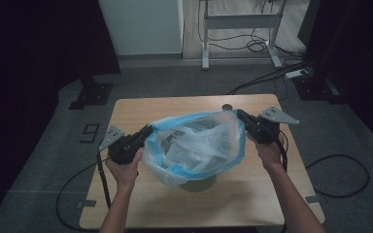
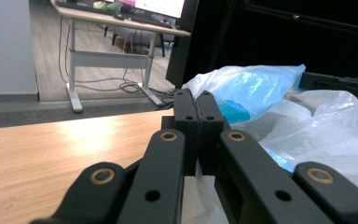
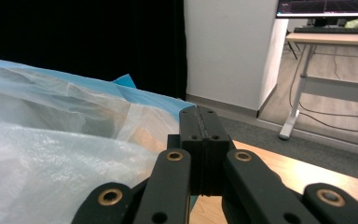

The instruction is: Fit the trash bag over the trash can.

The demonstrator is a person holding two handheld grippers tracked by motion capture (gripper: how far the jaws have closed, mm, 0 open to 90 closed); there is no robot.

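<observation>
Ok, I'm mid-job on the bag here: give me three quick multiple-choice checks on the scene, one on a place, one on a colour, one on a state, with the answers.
1. Where does the plastic bag sit?
A. Over a round container near the middle of the table
B. On the floor left of the table
C. Hanging from the far desk

2. What colour is the band along the bag's rim?
A. Red
B. Blue
C. Black

3. How do the two grippers stand?
A. Both wide open, clear of the bag
B. Left shut, right open
C. Both shut on the bag's rim, at opposite sides

Answers:
1. A: the high view shows the bag draped over a container on the table.
2. B: the rim edge is blue in every view.
3. C: the left gripper and the right gripper show jaws closed together against the plastic.
</observation>
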